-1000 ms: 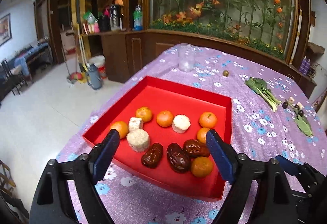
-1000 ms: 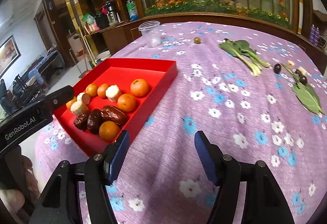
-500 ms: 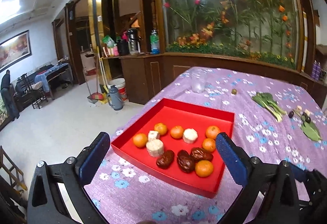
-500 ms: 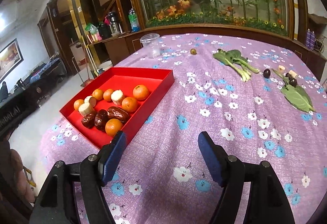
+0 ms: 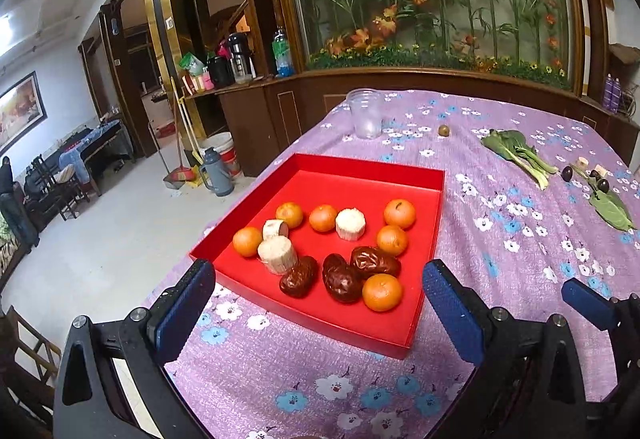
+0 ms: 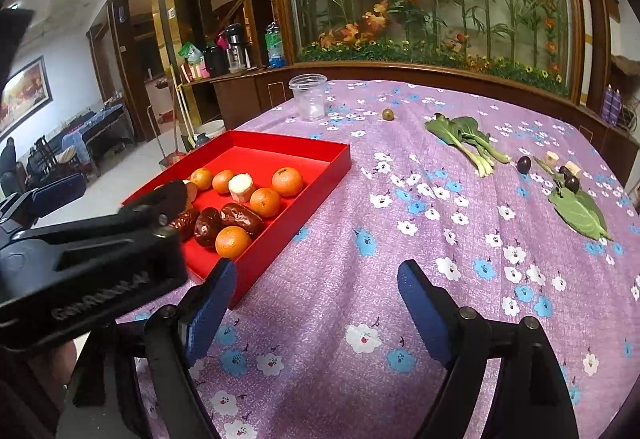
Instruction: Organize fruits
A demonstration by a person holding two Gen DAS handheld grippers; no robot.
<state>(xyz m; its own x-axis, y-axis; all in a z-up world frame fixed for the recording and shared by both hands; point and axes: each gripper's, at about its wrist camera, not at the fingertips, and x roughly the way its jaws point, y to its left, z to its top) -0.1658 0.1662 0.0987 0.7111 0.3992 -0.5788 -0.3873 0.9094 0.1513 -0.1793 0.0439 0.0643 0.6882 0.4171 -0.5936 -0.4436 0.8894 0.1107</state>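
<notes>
A red tray (image 5: 432, 175) on the purple flowered cloth holds several mandarins (image 5: 382, 291), three dark red dates (image 5: 374, 261) and three white cylinder pieces (image 5: 277, 255). My left gripper (image 5: 316, 273) hangs wide open just before the tray's near edge with nothing between its pads. To its right, my right gripper (image 6: 316, 269) is over bare cloth by the tray's near right corner (image 6: 240, 279). Its jaws are opening and hold nothing. The left gripper's body (image 6: 100, 239) hides part of the tray in the right wrist view.
At the far end stand a clear plastic cup (image 6: 309, 95) and a small green fruit (image 6: 388, 114). Bok choy (image 6: 468, 139), dark plums (image 6: 523, 164), pale cut pieces (image 6: 552, 158) and a green leaf (image 6: 580, 213) lie at the right. The table edge drops off left of the tray.
Both grippers have drawn back from the tray and their jaws have spread wider. The left gripper's body has come into the right wrist view at the left.
</notes>
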